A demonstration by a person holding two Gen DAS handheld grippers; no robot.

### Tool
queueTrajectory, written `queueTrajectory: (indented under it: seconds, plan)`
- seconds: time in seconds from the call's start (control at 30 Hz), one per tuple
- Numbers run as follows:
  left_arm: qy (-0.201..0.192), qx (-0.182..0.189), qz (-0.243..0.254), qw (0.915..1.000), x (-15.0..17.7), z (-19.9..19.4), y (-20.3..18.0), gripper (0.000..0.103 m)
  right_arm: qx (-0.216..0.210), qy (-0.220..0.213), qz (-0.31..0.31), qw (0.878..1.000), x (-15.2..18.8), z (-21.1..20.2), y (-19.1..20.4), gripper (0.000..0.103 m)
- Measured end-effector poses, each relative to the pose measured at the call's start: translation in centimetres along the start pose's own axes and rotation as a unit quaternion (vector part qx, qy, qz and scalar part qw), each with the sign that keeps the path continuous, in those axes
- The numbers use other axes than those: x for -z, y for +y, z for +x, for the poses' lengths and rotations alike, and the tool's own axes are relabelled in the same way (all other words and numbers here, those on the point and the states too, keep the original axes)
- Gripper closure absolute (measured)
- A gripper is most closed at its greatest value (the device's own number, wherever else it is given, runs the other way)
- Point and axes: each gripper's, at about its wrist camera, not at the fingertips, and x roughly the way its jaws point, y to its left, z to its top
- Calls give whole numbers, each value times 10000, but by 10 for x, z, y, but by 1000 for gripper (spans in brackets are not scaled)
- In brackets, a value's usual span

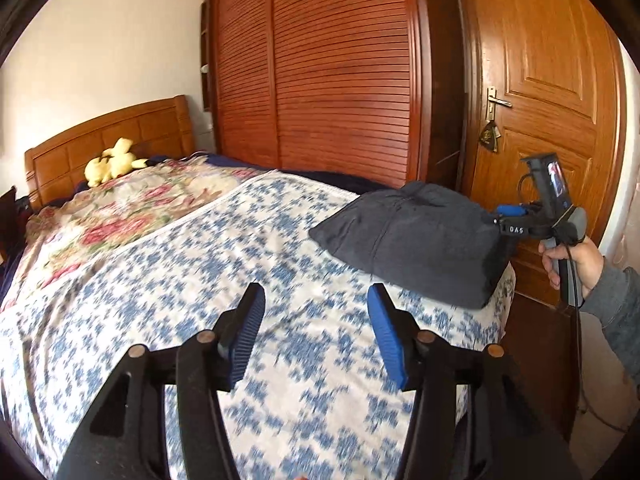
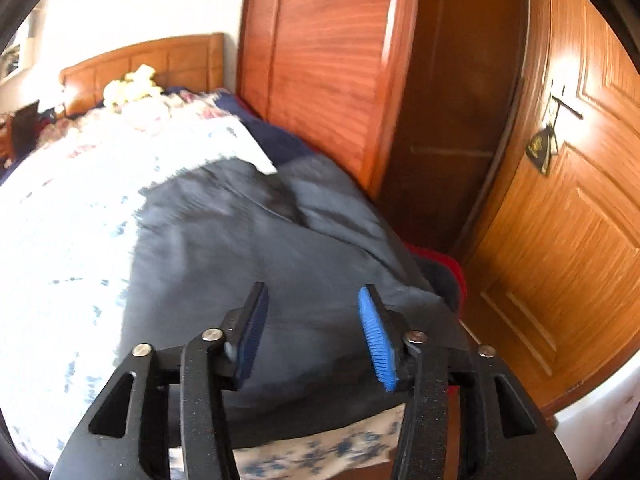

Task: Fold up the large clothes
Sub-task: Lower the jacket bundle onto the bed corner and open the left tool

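The bedspread (image 1: 248, 248) is white with a scattered blue floral print. Beyond it lies a quilt (image 1: 120, 216) patterned in pink and red roses on cream. A pale yellow plush toy (image 1: 114, 162) sits by the honey-brown headboard (image 1: 108, 140). The folded garment (image 1: 416, 240) is dark charcoal grey. The wardrobe (image 1: 320, 76) is reddish-brown with slatted doors; the door (image 1: 544, 80) is golden-orange wood. Each hand-held gripper (image 1: 316, 336) is black with blue ribbed pads (image 2: 376, 344).

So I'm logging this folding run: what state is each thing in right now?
Dark garment: folded into a compact bundle, lying at the bed's corner.
Left gripper: open, nothing between the jaws.
Right gripper: open, above the garment, not clamping it.
Wardrobe doors: shut.
Room door: cannot tell if latched.
Bedspread: spread flat.
Plush toy: lying by the headboard.
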Motion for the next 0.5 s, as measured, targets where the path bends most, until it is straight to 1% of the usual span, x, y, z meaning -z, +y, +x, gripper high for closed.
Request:
queueTrajectory:
  seconds: [0.07, 0.13, 0.17, 0.23, 0.27, 0.37, 0.5]
  plan:
    - [39, -31, -136, 9999, 11, -12, 6, 51, -307, -74, 1, 9995, -2, -12, 23, 41]
    - [92, -161, -234, 9996, 23, -24, 12, 51, -616, -173, -40, 9979, -2, -26, 50, 37]
    - [121, -229, -253, 9993, 28, -28, 14, 51, -716, -236, -69, 9971, -2, -32, 61, 35]
    - [187, -344, -307, 9988, 38, -38, 20, 51, -857, -285, -108, 9958, -1, -41, 82, 27]
    - [201, -393, -338, 9985, 41, -41, 21, 51, -911, -289, -116, 9954, -1, -41, 93, 24]
    - [237, -643, -488, 9965, 53, -55, 28, 51, -1189, -243, -181, 9924, 3, -47, 123, 23]
    - [279, -908, -655, 9933, 70, -68, 37, 51, -1456, -137, -312, 9888, 16, -51, 156, 22]
